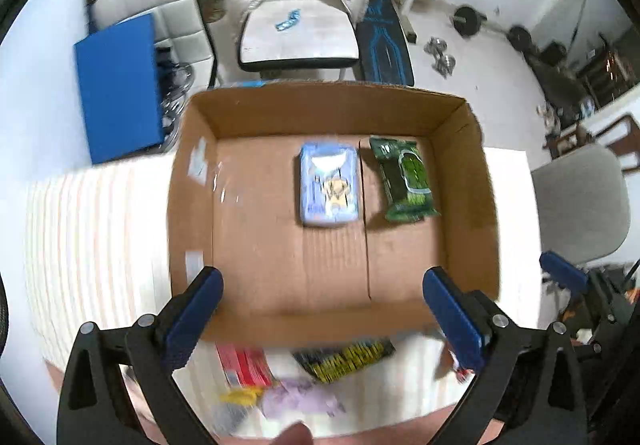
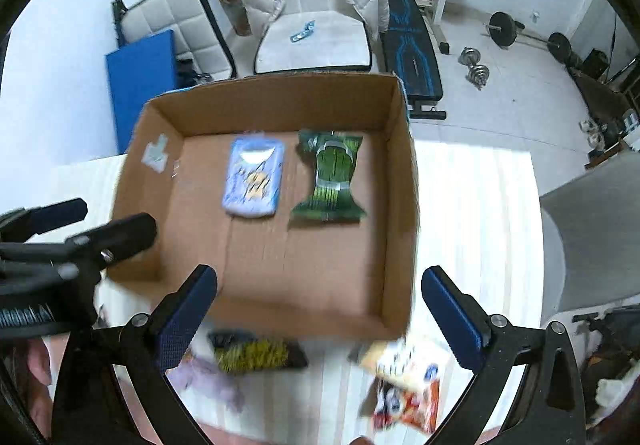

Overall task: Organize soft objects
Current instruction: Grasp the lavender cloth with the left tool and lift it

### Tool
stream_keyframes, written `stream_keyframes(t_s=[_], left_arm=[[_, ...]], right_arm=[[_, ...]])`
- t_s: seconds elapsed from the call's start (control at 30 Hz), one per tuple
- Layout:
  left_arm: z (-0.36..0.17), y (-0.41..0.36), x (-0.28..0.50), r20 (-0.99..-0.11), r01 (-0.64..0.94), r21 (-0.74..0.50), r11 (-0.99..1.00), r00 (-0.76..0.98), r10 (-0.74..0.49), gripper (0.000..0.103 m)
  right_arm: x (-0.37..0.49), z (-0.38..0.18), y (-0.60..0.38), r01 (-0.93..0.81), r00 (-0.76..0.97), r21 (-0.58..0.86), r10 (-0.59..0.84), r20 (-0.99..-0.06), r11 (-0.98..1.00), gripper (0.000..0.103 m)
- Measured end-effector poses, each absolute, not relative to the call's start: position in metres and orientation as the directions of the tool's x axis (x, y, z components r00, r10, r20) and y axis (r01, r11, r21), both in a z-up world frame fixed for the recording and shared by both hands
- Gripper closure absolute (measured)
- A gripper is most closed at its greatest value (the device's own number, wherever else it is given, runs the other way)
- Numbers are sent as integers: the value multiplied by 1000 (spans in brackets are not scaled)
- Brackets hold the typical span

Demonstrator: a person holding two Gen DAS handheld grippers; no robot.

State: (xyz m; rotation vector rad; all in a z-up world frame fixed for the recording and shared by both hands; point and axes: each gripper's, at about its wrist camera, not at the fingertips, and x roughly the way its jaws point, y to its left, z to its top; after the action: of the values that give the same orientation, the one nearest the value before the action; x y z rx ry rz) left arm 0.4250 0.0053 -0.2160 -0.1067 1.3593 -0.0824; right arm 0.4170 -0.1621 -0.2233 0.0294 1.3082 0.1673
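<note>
Cardboard box (image 1: 192, 205) on worktop (image 2: 472, 205) holds two packs: blue (image 1: 328, 185) left, green (image 1: 404, 181) right. Both grippers, left (image 1: 320, 317) and right (image 2: 320, 317), spread apart, empty, at near rim.

The striped worktop (image 2: 472, 213) carried a cardboard box (image 2: 400, 181) ahead of the jaws. Nearer the jaws, directly on it, lay a black-and-yellow pack (image 2: 256, 355), a purple item (image 2: 208, 377), a red pack (image 1: 244, 365) and a white-and-orange pack (image 2: 408, 385).
</note>
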Motion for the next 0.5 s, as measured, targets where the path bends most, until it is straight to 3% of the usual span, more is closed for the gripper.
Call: stream_keyframes(t_s=[0.1, 0.2, 0.33, 0.43, 0.5], left_arm=[[-223, 21, 378, -969, -110, -181, 977, 190, -158, 1], [-265, 36, 327, -953, -244, -304, 921, 85, -292, 1], [-334, 43, 287, -916, -412, -345, 843, -46, -398, 29], [-372, 43, 275, -897, -479, -331, 813, -107, -428, 32], [-394, 40, 275, -880, -517, -331, 789, -133, -456, 32]], right_arm=[[376, -229, -188, -77, 184, 190, 201, -962, 979, 0], [339, -251, -219, -23, 110, 187, 189, -976, 982, 0], [303, -293, -264, 118, 42, 215, 212, -976, 969, 0], [287, -329, -294, 230, -9, 241, 250, -968, 943, 3], [283, -343, -304, 256, -10, 225, 235, -972, 940, 13]])
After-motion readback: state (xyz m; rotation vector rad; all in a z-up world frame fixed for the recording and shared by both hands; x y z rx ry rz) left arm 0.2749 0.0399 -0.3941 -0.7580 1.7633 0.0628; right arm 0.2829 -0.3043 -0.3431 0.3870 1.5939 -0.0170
